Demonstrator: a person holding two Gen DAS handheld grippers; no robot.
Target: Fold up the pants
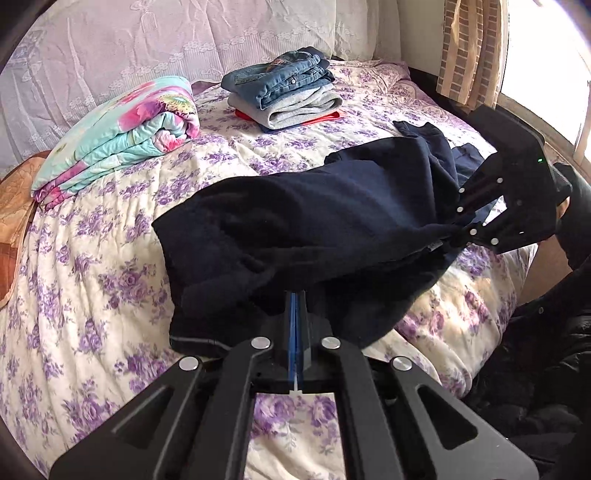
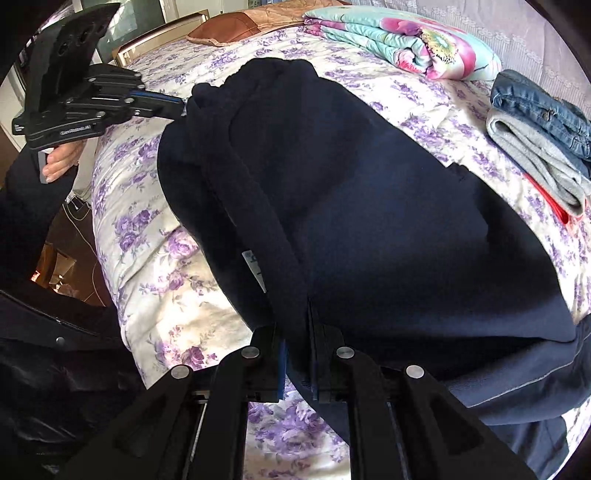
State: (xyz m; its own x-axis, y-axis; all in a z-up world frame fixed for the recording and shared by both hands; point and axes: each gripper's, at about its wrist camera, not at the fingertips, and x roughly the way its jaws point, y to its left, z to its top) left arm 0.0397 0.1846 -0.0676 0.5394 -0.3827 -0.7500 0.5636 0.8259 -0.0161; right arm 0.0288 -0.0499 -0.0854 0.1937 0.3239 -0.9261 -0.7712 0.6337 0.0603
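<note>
Dark navy pants (image 1: pixel 314 229) lie bunched across the purple-flowered bed cover (image 1: pixel 110 280). In the left wrist view my left gripper (image 1: pixel 295 299) is shut, its tips buried in the cloth's near edge. From the right wrist view that same left gripper (image 2: pixel 179 103) pinches the pants' far corner, where the pants (image 2: pixel 369 184) gather into folds. My right gripper (image 2: pixel 297 332) is shut on a thick fold of the pants at the near edge. The left wrist view shows the right gripper (image 1: pixel 452 240) holding a drawn-out corner of the cloth. A white label shows on the pants.
A stack of folded jeans, grey and red clothes (image 1: pixel 284 92) sits at the back of the bed. A folded flowered quilt (image 1: pixel 122 136) lies beside it, with a brown pillow (image 2: pixel 229 26) further along. The bed edge, a dark sleeve (image 2: pixel 33 221) and a curtain (image 1: pixel 469 48) border the space.
</note>
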